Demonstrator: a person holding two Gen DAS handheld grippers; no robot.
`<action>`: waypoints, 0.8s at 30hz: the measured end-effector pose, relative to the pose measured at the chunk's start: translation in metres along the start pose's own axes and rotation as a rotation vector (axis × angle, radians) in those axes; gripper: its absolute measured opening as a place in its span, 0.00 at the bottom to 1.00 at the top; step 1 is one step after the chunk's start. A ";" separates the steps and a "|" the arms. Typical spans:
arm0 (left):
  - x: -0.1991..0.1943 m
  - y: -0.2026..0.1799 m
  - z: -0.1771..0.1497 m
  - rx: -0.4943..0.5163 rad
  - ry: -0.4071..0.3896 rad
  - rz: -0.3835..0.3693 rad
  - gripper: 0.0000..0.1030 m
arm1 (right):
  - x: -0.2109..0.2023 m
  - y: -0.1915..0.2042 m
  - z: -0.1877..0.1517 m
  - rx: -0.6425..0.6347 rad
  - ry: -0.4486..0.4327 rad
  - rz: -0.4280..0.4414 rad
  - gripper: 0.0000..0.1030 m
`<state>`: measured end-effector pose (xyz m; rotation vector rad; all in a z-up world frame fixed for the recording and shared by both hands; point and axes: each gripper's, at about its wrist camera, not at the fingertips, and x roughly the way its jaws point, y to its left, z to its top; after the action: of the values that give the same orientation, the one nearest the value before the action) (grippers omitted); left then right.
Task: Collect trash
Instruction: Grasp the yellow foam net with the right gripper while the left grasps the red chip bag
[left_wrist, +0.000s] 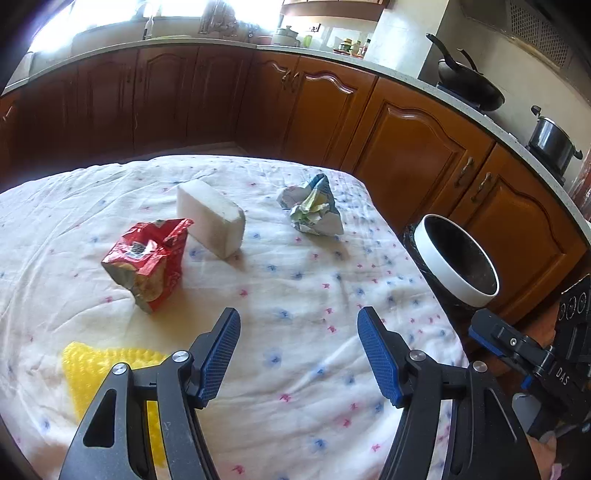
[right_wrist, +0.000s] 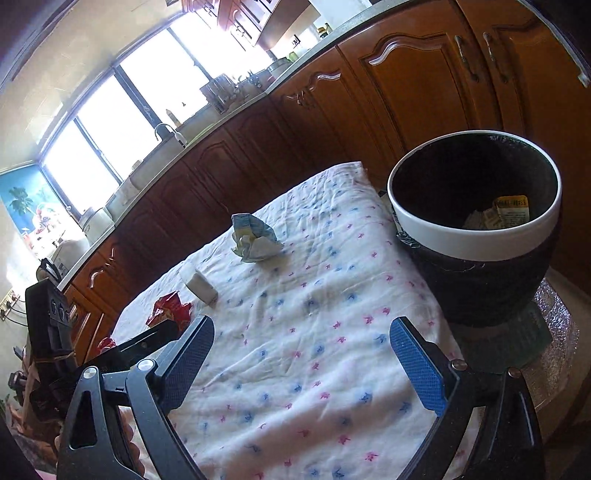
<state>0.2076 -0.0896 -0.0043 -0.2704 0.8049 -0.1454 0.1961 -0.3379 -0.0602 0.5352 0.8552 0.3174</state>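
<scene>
Both grippers hang empty with jaws apart over the flowered cloth (left_wrist: 295, 369), and the red wrapper (left_wrist: 147, 258) lies ahead and left of the left gripper (left_wrist: 298, 325), nearer to it than to the right gripper (right_wrist: 302, 338), whose side holds the bin (right_wrist: 476, 240).

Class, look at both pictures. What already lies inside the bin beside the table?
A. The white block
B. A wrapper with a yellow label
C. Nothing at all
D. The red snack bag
B: the right wrist view shows a wrapper with a yellow label lying inside the bin.
</scene>
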 end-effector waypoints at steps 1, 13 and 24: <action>-0.006 0.004 -0.001 -0.003 -0.005 0.001 0.64 | 0.000 0.002 -0.001 0.000 0.003 0.006 0.94; -0.073 0.067 0.001 -0.056 -0.085 0.083 0.67 | 0.019 0.075 -0.044 -0.126 0.120 0.175 0.94; -0.091 0.125 0.010 -0.162 -0.096 0.143 0.67 | 0.087 0.150 -0.079 -0.212 0.327 0.357 0.80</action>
<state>0.1552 0.0529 0.0286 -0.3684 0.7388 0.0668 0.1803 -0.1480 -0.0728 0.4413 1.0254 0.8300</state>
